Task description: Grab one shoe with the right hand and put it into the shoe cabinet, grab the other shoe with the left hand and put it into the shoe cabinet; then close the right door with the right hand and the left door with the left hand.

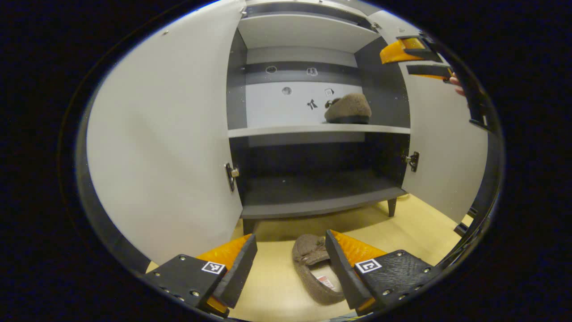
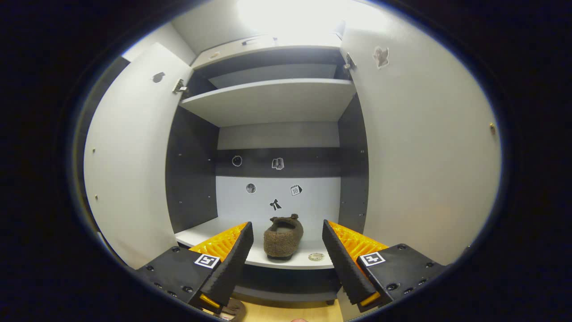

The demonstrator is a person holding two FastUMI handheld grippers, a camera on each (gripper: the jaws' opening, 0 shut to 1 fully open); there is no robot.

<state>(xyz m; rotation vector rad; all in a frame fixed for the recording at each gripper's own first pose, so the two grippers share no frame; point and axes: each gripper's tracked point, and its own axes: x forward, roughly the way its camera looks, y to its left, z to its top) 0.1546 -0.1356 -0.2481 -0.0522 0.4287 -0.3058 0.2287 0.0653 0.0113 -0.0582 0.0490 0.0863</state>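
**One shoe shelved, one on the floor, both doors open**

Left gripper view. Your left gripper [image 1: 290, 264] hangs low over the floor [image 1: 415, 223], a pale yellow wood-look surface. Jaws spread wide, holding nothing; fingers [image 1: 239, 268] are black wedges with ribbed orange backing. Between them lies the floor shoe [image 1: 313, 273]: a brown, fuzzy slipper, open top up, with a pale insole showing. Its right side is partly hidden behind the right finger. Ahead stands the cabinet [image 1: 313, 205], dark grey inside, on short legs, with a bare bottom board. The middle shelf [image 1: 277, 131] is light grey and flat. The shelved shoe [image 1: 348, 109] sits at its right end, near the side wall, same woolly texture, rounded. Left door [image 1: 165, 147], smooth and white, swings wide open just beside your left finger. Right door [image 1: 447, 147] also stands open. Your right gripper [image 1: 418, 60] shows top right, in front of that door, with a bit of hand [image 1: 456, 85] behind it.

Right gripper view. The right gripper [image 2: 288, 264] is at shelf height, jaws apart and empty. The shelved shoe stands between the fingers but farther back, upright on the shelf, apart from both. A small round disc [image 2: 316, 256] lies on the shelf just beside it. Small stickers [image 2: 275, 205] dot the back panel. Both doors flank the opening.
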